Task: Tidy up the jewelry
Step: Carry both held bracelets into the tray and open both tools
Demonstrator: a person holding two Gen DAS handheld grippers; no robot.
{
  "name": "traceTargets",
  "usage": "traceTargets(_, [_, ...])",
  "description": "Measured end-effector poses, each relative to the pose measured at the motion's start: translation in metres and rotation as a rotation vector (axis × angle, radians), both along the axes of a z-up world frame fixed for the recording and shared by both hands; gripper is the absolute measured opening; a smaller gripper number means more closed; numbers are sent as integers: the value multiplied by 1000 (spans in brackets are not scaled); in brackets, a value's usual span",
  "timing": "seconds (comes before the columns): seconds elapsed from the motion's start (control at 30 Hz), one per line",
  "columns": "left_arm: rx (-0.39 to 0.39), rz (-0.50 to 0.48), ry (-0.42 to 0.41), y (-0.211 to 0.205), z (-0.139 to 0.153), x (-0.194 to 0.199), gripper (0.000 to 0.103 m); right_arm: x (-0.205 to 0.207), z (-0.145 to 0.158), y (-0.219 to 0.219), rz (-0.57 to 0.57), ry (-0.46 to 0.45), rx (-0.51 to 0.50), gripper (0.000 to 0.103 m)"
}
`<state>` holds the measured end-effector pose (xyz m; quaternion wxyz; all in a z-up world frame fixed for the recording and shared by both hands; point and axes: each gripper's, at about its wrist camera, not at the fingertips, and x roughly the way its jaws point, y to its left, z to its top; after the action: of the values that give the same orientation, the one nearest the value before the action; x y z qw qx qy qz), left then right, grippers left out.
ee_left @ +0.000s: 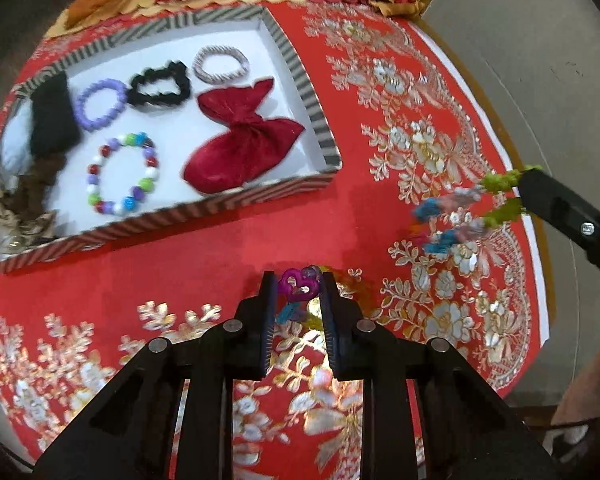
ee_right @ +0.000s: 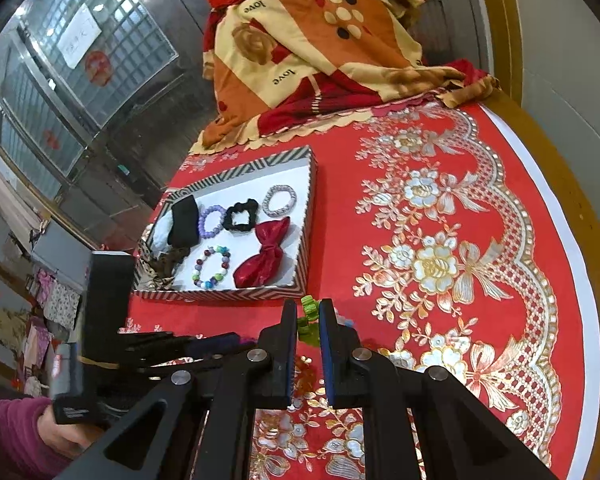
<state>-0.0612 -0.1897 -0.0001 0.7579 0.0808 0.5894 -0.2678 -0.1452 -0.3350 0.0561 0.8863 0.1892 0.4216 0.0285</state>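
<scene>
Jewelry already sits in the striped tray [ee_left: 308,92]: a beaded bracelet [ee_left: 122,174], a red bow [ee_left: 244,148], a purple ring [ee_left: 100,104] and a black scrunchie [ee_left: 160,84]. On the red cloth [ee_left: 180,272] just in front of the tray, the left gripper [ee_left: 298,284] has its jaws drawn in on a purple heart charm [ee_left: 298,282] of a multicoloured string. Off to the tray's right, the right gripper [ee_right: 308,312] is clamped tight on the green end [ee_right: 307,308] of that string, held above the cloth.
</scene>
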Motion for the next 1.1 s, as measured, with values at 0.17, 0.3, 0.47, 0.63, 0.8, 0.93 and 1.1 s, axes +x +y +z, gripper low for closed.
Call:
traceTargets(0.17, [-1, 29, -50, 18, 32, 1, 20, 10, 9, 10, 35, -17, -9, 10])
traceTargets(0.3, [-1, 56, -97, 35, 55, 2, 20, 20, 20, 20, 70, -35, -27, 10])
traceTargets(0.47, [-4, 91, -141, 51, 79, 11, 20, 37, 32, 31, 108, -52, -36, 10])
traceTargets(0.63, [3, 121, -178, 68, 95, 22, 20, 56, 38, 44, 144, -59, -40, 10])
traceTargets(0.8, [16, 146, -202, 83, 101, 39, 20, 77, 39, 54, 169, -53, -53, 10])
traceTargets(0.93, [27, 160, -208, 91, 102, 58, 20, 98, 38, 60, 181, -42, -60, 10])
traceTargets(1.1, [40, 184, -205, 97, 100, 89, 20, 131, 33, 68, 198, -21, -71, 10])
